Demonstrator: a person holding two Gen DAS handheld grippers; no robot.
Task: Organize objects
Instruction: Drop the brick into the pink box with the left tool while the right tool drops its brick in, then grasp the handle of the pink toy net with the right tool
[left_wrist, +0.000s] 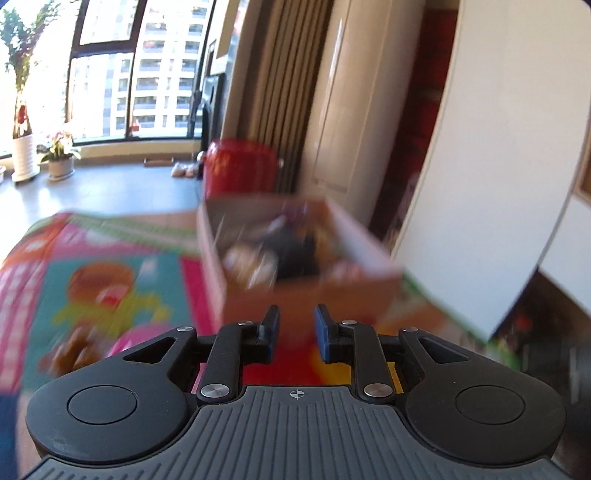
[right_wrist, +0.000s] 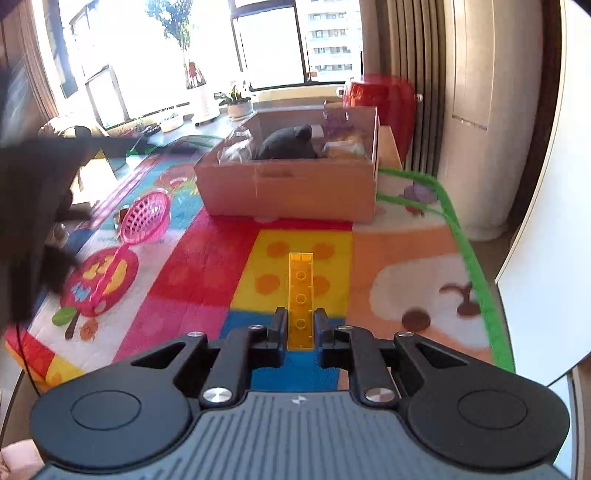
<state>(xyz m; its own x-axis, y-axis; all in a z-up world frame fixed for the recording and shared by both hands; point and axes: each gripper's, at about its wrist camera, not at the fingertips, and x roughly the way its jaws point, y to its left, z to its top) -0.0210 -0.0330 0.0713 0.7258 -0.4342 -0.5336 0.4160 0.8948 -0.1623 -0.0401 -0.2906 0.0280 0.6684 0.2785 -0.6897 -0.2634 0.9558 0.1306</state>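
right gripper (right_wrist: 300, 329) pinching long yellow plastic building block (right_wrist: 301, 295) above colourful play mat (right_wrist: 207, 280) | left gripper (left_wrist: 295, 329) spread, holding nothing | open brown cardboard box (right_wrist: 288, 184) ahead on mat, holding toys

Open brown cardboard box (right_wrist: 288, 184) sits on the multicoloured patterned play mat (right_wrist: 207, 273), toward its far edge. In the box: dark grey plush toy (right_wrist: 291, 146) at centre, other items left and right of it, too blurred to tell. Red drum-shaped stool (right_wrist: 380, 96) behind the box, to the right. Pink plastic sieve (right_wrist: 144, 218) lies on the mat, left of the box and nearer. Long yellow plastic building brick (right_wrist: 301, 295) between the right claw (right_wrist: 301, 330) fingers, pointing at the box. White potted flowers (right_wrist: 238, 101) on the floor behind the box, left.
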